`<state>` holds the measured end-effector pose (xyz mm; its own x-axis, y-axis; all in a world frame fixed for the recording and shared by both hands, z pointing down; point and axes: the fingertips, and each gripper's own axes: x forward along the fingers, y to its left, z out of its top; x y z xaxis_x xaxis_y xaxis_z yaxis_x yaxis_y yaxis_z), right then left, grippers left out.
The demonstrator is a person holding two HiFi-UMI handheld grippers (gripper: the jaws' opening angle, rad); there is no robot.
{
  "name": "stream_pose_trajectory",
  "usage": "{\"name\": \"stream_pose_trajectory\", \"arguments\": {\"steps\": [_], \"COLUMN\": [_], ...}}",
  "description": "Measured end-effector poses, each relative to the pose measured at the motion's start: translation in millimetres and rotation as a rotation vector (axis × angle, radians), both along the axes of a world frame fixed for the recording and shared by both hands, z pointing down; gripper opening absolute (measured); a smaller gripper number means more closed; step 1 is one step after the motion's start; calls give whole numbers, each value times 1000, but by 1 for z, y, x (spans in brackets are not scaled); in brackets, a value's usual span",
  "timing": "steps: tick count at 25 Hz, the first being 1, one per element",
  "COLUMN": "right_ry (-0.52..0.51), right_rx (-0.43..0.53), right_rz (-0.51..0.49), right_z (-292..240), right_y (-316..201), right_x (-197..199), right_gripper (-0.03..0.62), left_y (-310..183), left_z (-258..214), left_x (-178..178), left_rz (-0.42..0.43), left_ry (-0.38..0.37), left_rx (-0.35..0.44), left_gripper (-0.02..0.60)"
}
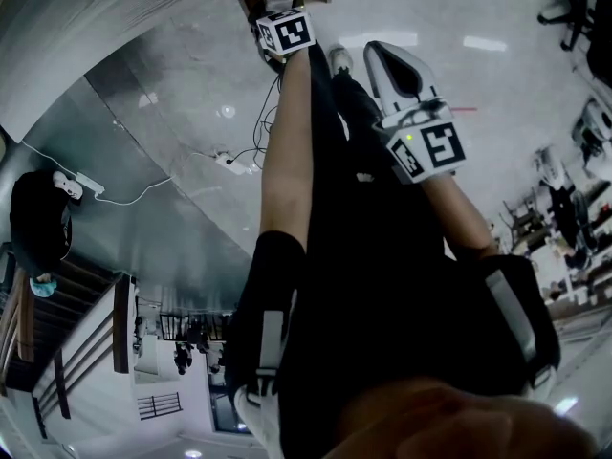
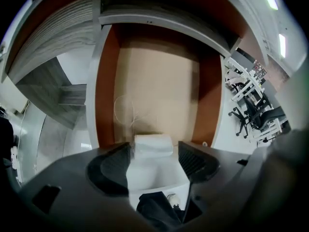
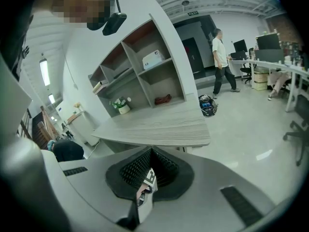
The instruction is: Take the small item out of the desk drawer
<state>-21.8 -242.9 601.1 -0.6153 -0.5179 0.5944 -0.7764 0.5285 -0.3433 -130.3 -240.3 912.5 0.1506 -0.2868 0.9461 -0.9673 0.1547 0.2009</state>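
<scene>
Only the left gripper view shows the white item point(image 2: 153, 140) in the drawer point(image 2: 105, 81), untouched between the left gripper's point(image 2: 153, 148) wide-apart jaws, while the right gripper's point(image 3: 150, 152) jaws sit together, empty.

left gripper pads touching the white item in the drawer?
Cannot tell. Left gripper view: the left gripper is open, the white item between its jaws; drawer floor shows beside one pad, but the other pad's edge meets the item's outline.
</scene>
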Motion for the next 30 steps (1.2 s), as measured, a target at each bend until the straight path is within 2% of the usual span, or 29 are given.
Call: {"name": "stream_pose_trajectory", "arguments": {"steps": [10,17,23,30], "right_ry": [9,14,24,30], "right_rx": [-15,-18,-16,-14], "right_rz": [19,27,27,37], "right_z": [10,10,9,8], "right_y": [0,-3,-1,5], "right_x": [12,13,16,23], "right_gripper": [-2,-2,-2,-2], "left_y": [2,2,5,6], "left_z": [18,21,20,16], "left_x": [5,2,-1,-3], "left_rz": [25,42,83,66], "left_ry": [-11,-29,-44,-29], "left_rx": [-83,-112,-113,-83], "left_gripper": [299,298,270,262]}}
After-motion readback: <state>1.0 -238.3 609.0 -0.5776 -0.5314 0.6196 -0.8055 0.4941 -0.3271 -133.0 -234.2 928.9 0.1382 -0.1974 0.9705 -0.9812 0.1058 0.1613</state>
